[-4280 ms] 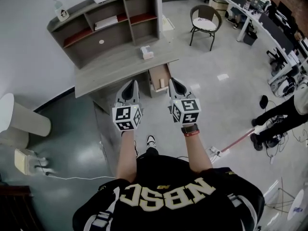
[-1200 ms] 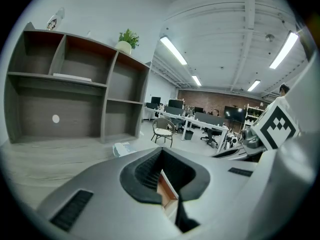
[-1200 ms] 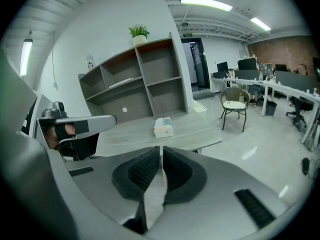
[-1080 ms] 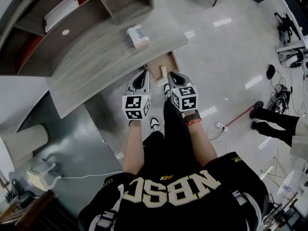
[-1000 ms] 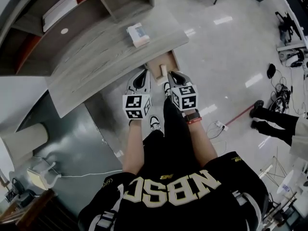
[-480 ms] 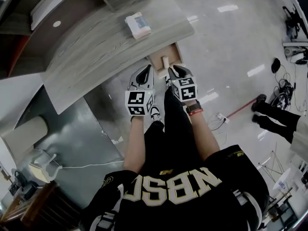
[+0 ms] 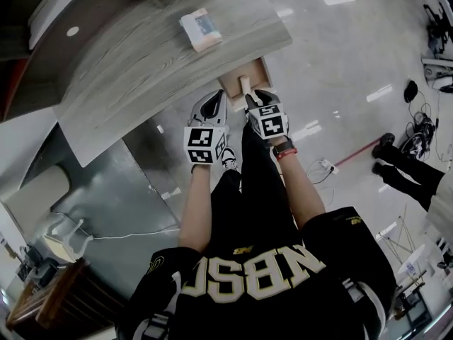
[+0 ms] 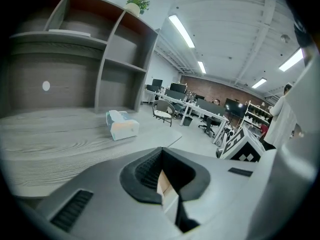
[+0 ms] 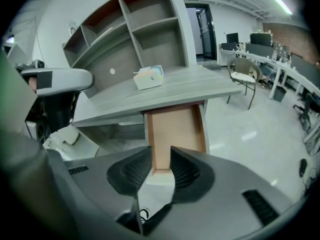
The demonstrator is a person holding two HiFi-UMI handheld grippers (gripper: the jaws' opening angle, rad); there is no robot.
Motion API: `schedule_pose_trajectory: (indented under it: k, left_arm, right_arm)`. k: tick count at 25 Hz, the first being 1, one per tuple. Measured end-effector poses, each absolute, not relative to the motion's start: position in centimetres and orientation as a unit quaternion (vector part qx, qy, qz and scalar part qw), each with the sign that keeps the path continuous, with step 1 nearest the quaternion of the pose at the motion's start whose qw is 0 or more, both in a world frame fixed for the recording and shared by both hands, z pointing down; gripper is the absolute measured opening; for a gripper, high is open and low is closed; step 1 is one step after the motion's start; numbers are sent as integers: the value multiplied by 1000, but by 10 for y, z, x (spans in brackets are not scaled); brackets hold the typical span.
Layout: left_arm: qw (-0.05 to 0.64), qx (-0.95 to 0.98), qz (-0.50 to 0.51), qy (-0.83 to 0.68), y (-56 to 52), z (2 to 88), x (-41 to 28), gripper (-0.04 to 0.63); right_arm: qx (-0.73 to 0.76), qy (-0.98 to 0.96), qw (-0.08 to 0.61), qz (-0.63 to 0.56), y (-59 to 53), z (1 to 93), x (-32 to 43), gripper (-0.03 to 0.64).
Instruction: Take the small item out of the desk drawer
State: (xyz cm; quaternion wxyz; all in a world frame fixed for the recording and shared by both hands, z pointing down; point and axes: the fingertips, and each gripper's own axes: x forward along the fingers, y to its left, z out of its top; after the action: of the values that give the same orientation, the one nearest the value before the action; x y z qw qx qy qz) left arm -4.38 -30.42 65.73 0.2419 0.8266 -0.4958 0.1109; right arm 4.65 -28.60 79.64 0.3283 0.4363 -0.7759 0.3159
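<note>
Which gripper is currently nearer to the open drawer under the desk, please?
Right. The right gripper hangs just before the drawer, its fingers opening in line with the front edge; the left gripper sits off to the drawer's left.

The head view looks steeply down from above the person (image 7: pixel 255 275), with the desk (image 7: pixel 141 69) filling the upper left of the frame and the open drawer (image 7: pixel 258 73) at upper centre. The left gripper view sits close, just above desk-top height, facing the shelf unit (image 8: pixel 105 59). The right gripper view looks along the drawer from its front end, close by. All three share the tissue box (image 7: pixel 200 30).
</note>
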Motion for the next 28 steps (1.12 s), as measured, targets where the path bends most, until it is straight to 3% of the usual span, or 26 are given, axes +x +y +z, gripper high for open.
schedule_pose_trajectory:
  k: [28]
  left_arm:
    - [294, 804, 140, -498, -315, 735, -53, 8]
  right_arm:
    - [392, -737, 399, 379, -315, 929, 35, 163]
